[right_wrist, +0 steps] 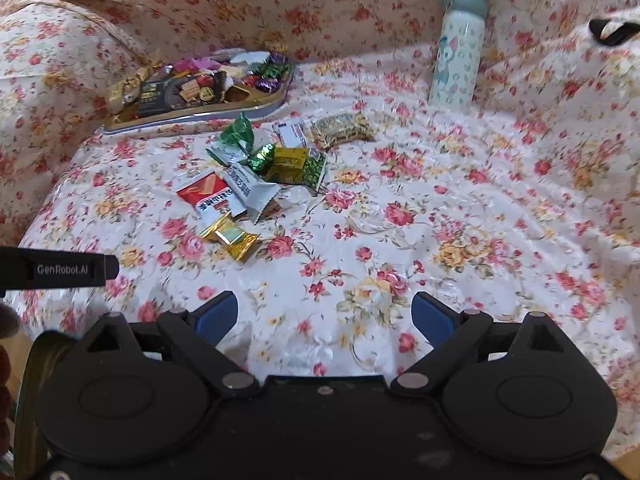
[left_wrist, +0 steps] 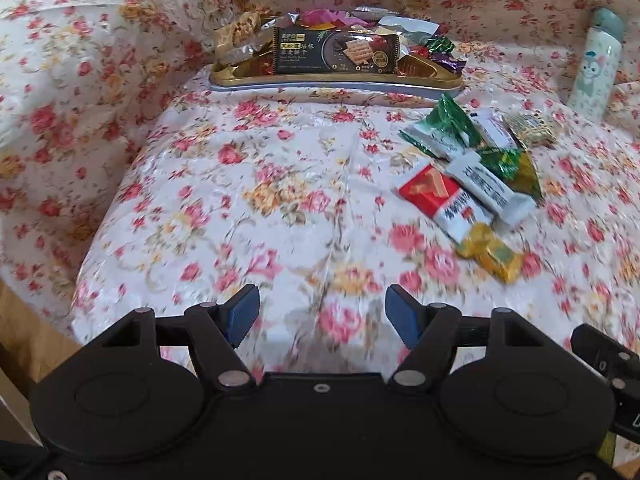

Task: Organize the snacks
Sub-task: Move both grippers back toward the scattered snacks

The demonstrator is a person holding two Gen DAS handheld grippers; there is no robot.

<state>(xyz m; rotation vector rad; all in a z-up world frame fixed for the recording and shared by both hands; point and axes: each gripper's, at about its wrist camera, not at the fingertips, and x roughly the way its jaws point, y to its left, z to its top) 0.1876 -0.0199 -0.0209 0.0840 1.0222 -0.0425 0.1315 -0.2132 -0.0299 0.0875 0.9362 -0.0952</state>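
Observation:
A gold tray (left_wrist: 332, 79) piled with snacks, a black cracker packet (left_wrist: 336, 54) in front, stands at the back of the floral cloth; it also shows in the right wrist view (right_wrist: 192, 114). Loose snacks lie in front of it to the right: a red-and-white packet (left_wrist: 440, 198) (right_wrist: 208, 196), a gold candy (left_wrist: 490, 254) (right_wrist: 230, 236), a green packet (left_wrist: 444, 128) (right_wrist: 236, 140), a white packet (left_wrist: 486, 186) and a seed bar (right_wrist: 340, 128). My left gripper (left_wrist: 322, 314) is open and empty, near the front edge. My right gripper (right_wrist: 324, 316) is open and empty, right of the pile.
A white and mint bottle (right_wrist: 460, 48) (left_wrist: 596, 60) stands at the back right. The floral cloth rises into folds at the left and back. A black and white object (right_wrist: 612, 30) lies at the far right. The other gripper's body (right_wrist: 60, 270) shows at the left edge.

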